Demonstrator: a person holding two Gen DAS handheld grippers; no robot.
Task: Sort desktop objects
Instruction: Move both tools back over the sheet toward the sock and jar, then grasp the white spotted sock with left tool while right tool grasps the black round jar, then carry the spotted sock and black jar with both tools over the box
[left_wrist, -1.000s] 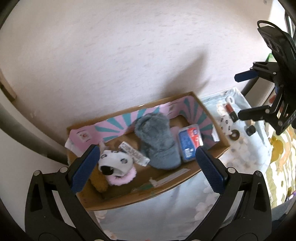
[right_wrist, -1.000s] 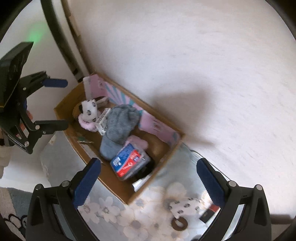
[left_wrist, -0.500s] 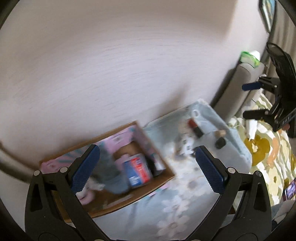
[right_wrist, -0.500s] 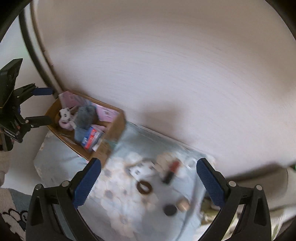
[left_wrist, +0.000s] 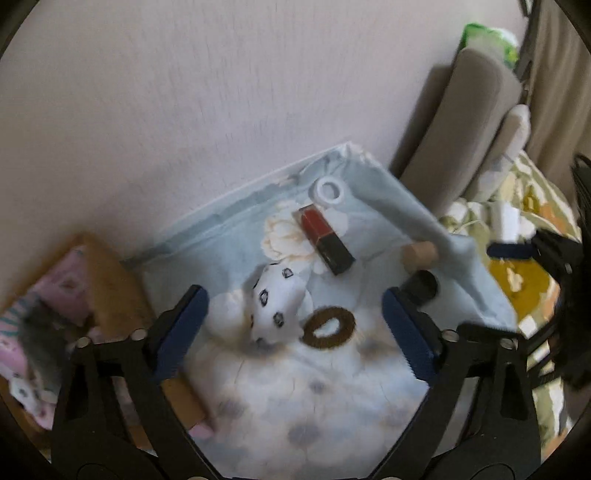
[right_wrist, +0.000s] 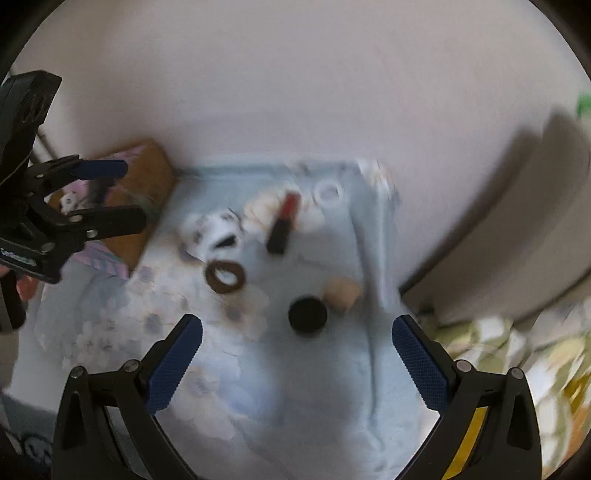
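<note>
On a pale blue floral cloth lie a white spotted fabric piece, a brown hair tie, a red and black lipstick, a white ring, a black cap and a beige cap. My left gripper is open and empty above the spotted fabric and hair tie. My right gripper is open and empty just short of the black cap. The right wrist view is blurred.
A cardboard box with a pink lining and soft toys stands at the cloth's left end, against a pale wall. A beige cushion and a flowered yellow-green cover lie to the right.
Both grippers have swung right, away from the box, and come lower over the loose items on the cloth. Both stay open.
</note>
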